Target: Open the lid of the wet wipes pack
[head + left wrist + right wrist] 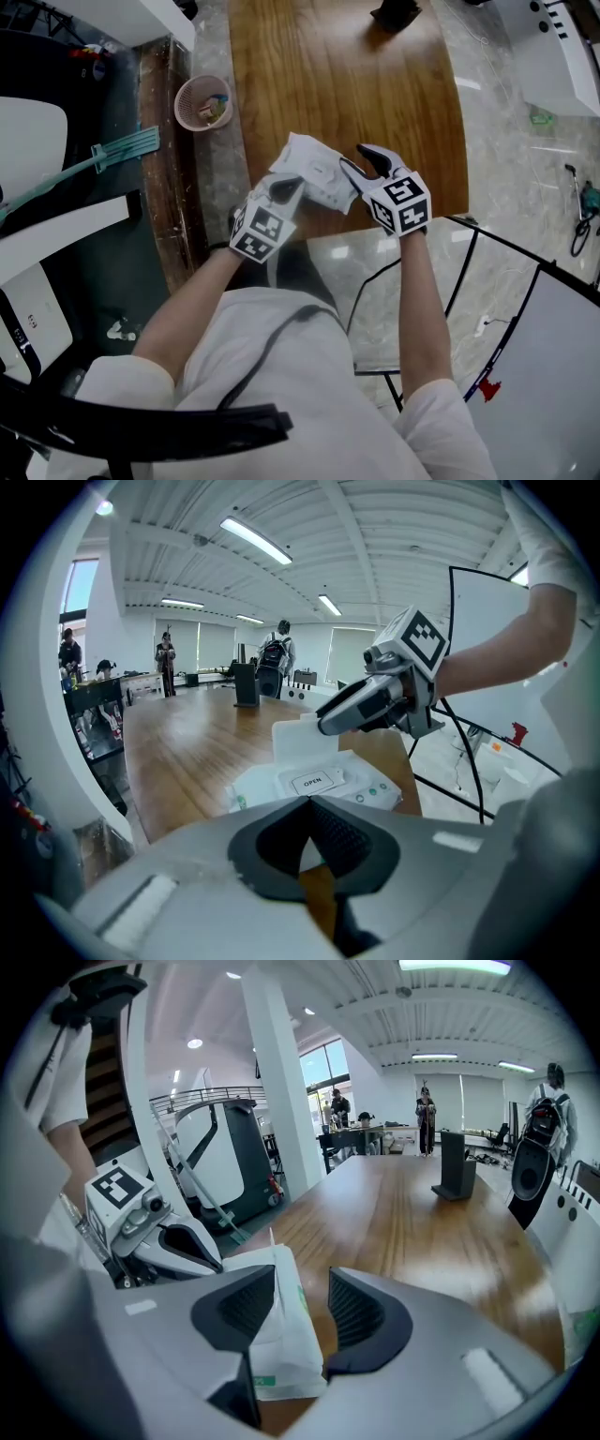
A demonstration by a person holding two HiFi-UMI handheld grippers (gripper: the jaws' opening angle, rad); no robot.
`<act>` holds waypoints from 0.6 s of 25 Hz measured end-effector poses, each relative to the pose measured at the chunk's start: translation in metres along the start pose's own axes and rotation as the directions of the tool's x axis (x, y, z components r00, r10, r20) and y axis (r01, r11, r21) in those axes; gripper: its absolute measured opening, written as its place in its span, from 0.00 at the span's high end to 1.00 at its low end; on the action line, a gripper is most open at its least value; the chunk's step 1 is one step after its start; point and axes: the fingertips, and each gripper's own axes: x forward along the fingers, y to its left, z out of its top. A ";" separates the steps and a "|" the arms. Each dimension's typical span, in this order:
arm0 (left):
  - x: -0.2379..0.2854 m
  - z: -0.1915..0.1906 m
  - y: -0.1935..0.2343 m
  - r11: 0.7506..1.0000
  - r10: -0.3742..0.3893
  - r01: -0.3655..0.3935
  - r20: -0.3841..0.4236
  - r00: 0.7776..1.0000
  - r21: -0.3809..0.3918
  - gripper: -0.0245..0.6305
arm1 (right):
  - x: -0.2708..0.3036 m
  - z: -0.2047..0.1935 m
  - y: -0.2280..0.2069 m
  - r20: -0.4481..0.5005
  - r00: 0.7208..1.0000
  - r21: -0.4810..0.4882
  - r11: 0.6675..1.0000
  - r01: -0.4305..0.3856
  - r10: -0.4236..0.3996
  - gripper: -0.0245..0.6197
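Head view: wet wipes pack (314,173) sits at frame centre, raised over the near edge of the wooden table (309,66), between both tools.

Left gripper (284,190) comes in from the lower left. In the left gripper view its jaws are together, pinching a white sliver of the pack's near edge (309,827). The rest of the pack (328,785) spreads beyond the jaws, its "OPEN" label (314,782) facing up.

Right gripper (361,169) comes in from the right. In the right gripper view its jaws stand apart around the pack's end (281,1335). The pack lies against the left-hand pad, with a gap to the other.

Left gripper view: a white flap (302,741) stands upright behind the label, just beside the right gripper's tip (328,726). Cannot tell if it is the lid.

Pink basket (203,102) is on the floor, upper left.
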 end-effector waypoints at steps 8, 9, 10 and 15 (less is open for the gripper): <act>0.001 0.008 0.005 1.000 0.016 -0.016 0.010 1.000 -0.003 0.95 | 0.002 -0.010 -0.019 0.017 0.999 0.079 0.996 0.039 -0.041 0.68; 0.002 0.008 0.005 1.000 0.017 -0.017 0.010 1.000 -0.002 0.95 | 0.003 -0.011 -0.020 0.019 0.999 0.089 0.995 0.042 -0.044 0.68; 0.002 0.008 0.005 1.000 0.017 -0.017 0.011 1.000 -0.001 0.95 | 0.004 -0.013 -0.022 0.020 0.999 0.097 0.994 0.045 -0.047 0.69; 0.003 0.008 0.006 1.000 0.019 -0.019 0.010 1.000 0.000 0.95 | 0.010 -0.021 -0.029 0.022 0.997 0.151 0.987 0.063 -0.067 0.70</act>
